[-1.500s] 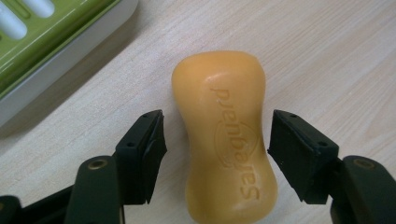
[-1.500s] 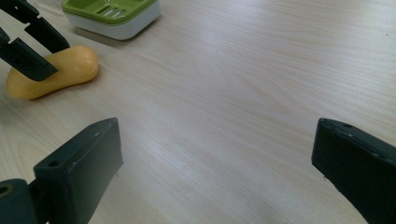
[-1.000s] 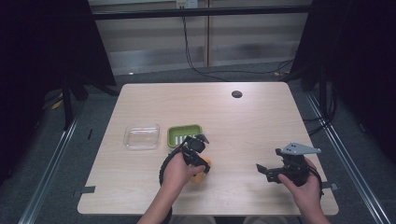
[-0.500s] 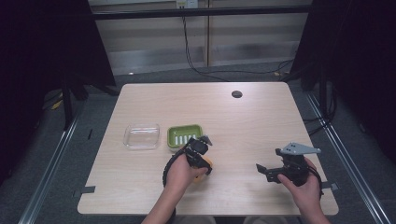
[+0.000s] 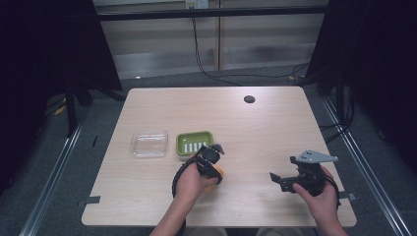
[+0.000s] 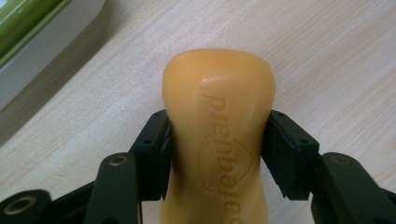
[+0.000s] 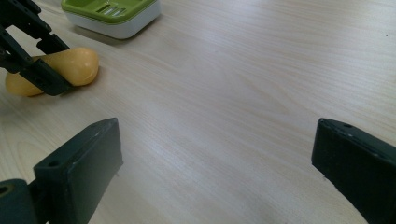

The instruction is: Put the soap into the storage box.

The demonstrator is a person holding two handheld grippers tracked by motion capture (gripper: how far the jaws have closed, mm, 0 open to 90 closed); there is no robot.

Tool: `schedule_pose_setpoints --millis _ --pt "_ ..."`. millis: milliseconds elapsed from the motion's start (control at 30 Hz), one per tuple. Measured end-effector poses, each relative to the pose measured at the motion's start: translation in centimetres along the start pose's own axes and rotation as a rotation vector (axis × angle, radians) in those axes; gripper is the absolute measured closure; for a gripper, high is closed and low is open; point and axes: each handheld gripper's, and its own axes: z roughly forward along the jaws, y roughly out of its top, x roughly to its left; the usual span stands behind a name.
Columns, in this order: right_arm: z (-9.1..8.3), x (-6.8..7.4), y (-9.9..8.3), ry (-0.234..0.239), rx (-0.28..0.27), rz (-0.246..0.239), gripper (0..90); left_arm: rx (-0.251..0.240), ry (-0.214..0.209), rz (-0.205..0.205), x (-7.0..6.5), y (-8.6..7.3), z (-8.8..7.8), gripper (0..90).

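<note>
An orange soap bar (image 6: 217,102) with embossed lettering is clamped at its middle by my left gripper (image 6: 217,140), which is shut on it. In the high view that left gripper (image 5: 212,164) sits just below and to the right of the green soap dish (image 5: 194,142), with the soap bar (image 5: 218,172) low at the table surface. The right gripper view shows the soap bar (image 7: 79,63) down on or just over the wood. My right gripper (image 5: 278,181) rests near the front right, open and with nothing in it (image 7: 215,140), its jaws pointing towards the soap.
A clear plastic tray (image 5: 149,143) lies left of the soap dish (image 7: 112,14). A round cable hole (image 5: 249,99) is at the far side of the wooden table (image 5: 275,128). Dark curtains and metal rails flank the table.
My left gripper with the soap bar has drifted slightly right and towards the person. The right gripper has stayed put.
</note>
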Motion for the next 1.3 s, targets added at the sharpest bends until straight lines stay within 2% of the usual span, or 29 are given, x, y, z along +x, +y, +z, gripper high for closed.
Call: schedule_pose_setpoints --millis 100,267,300,633,767,867,900,933,1033,1167,1200,1300 --pt "0.1 0.0 0.0 0.001 -0.002 0.003 1.4 0.011 -0.003 0.024 0.1 -0.1 -0.1 47.5" --pt "0.1 0.0 0.0 0.002 0.001 0.0 1.4 0.035 -0.024 0.035 0.3 -0.1 -0.5 48.1" --pt "0.1 0.0 0.0 0.002 0.0 0.002 1.4 0.026 -0.024 0.031 0.3 -0.1 -0.5 48.1" --pt "0.0 -0.1 0.0 -0.002 -0.004 0.002 1.4 0.049 -0.049 0.044 0.8 -0.2 -1.3 49.0" --pt "0.0 -0.1 0.0 -0.001 -0.003 0.005 1.4 0.031 -0.063 0.028 1.2 -0.2 -1.7 49.3" --pt "0.0 -0.1 0.0 -0.001 -0.003 0.001 1.4 0.029 -0.046 0.027 1.4 -0.3 -1.9 49.5" --pt "0.0 -0.1 0.0 0.001 -0.003 -0.001 1.4 0.028 -0.061 0.025 1.4 -0.3 -2.0 49.6" --pt "0.0 0.0 0.0 -0.003 -0.005 0.003 1.4 0.024 -0.059 0.026 1.6 -0.4 -2.1 49.6" --pt "0.0 0.0 0.0 -0.003 -0.005 0.003 1.4 0.023 -0.062 0.022 1.7 -0.4 -2.1 49.7" --pt "0.1 0.0 0.0 -0.002 -0.005 0.004 1.4 0.014 -0.045 0.03 1.9 -0.3 -1.5 49.8" --pt "0.1 0.0 0.0 -0.001 -0.005 0.002 1.4 0.014 -0.047 0.017 1.8 -0.3 -1.3 49.8" --pt "0.1 0.0 0.0 -0.001 -0.005 0.002 1.4 0.019 -0.05 0.026 1.8 -0.3 -0.9 49.8"
